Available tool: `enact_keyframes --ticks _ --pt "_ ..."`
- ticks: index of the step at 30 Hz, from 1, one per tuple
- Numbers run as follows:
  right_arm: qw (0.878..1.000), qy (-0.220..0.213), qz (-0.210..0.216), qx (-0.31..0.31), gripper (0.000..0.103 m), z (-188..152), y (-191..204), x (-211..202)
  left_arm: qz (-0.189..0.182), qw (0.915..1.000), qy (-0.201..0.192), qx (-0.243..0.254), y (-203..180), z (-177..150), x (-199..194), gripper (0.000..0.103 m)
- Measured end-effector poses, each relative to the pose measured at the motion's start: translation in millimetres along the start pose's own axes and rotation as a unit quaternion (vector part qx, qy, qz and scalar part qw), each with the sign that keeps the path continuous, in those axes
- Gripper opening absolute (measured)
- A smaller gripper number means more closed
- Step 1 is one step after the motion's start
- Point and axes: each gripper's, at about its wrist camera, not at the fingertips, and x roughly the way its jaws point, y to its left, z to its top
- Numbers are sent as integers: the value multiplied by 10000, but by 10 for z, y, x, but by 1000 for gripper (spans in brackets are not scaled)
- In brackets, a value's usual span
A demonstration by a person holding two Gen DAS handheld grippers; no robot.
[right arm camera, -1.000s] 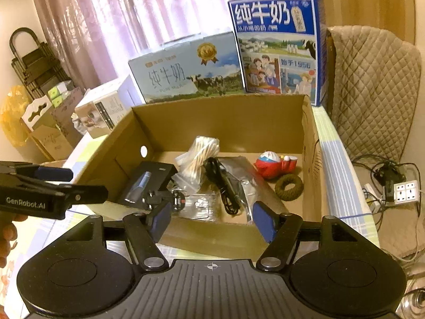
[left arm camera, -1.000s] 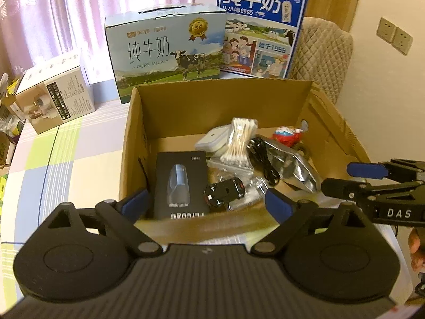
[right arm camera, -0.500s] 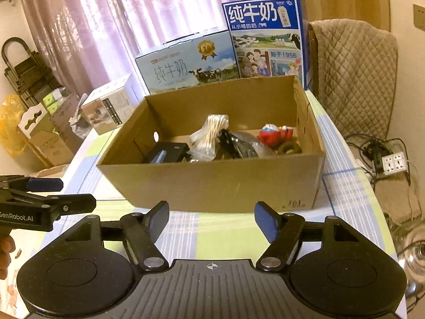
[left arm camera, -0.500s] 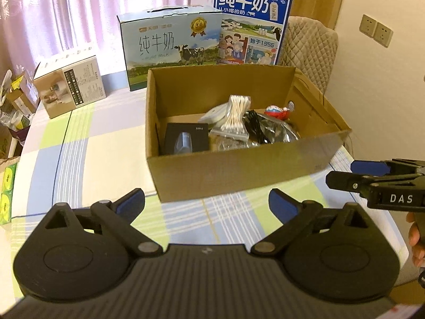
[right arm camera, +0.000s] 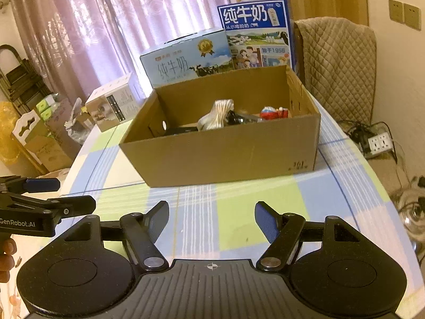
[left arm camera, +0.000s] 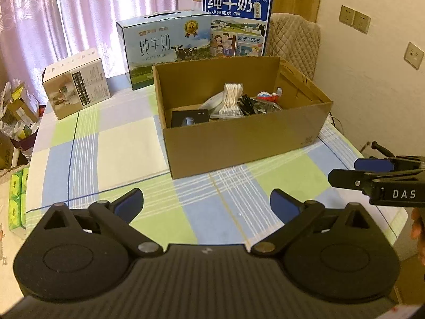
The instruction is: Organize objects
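An open cardboard box (left arm camera: 244, 143) (right arm camera: 220, 154) stands on the checked tablecloth. Inside it lie a bag of cotton swabs (left arm camera: 232, 98) (right arm camera: 219, 111), a black carton (left arm camera: 188, 117), a black cable (left arm camera: 248, 103) and a red, white and blue toy (left arm camera: 268, 96) (right arm camera: 273, 112). My left gripper (left arm camera: 205, 199) hovers over the cloth well in front of the box, its jaws opening with nothing between them. My right gripper (right arm camera: 211, 210) is open and holds nothing, also short of the box. Each gripper shows at the edge of the other's view, the right gripper (left arm camera: 345, 171) and the left gripper (right arm camera: 75, 194).
Two milk cartons (left arm camera: 164, 50) (left arm camera: 236, 24) and a white product box (left arm camera: 77, 87) stand behind and left of the cardboard box. A quilted chair (right arm camera: 337, 66) is at the back right. A power strip (right arm camera: 379, 143) lies on the floor past the table's right edge.
Both grippers have drawn back from over the box to the near part of the table, so the box looks smaller and farther. The left jaws stand a little wider.
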Motion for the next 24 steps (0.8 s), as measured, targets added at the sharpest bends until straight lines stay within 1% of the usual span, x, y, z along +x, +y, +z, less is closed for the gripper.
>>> enact_keyframes --ticks 2,8,13,24 --pt "10000 11 -41 64 69 -61 55 -41 -39 10000 8 39 30 -59 -53 100" --pt "9998 64 -116 170 69 -221 201 -157 -67 9997 224 116 91 -220 -140 100" --pt "9997 134 -137 168 69 -316 281 -211 -86 9994 327 25 134 -348 -180 100" --pt "9996 222 -138 77 69 -443 335 -285 8 9995 309 -76 138 -430 -267 100"
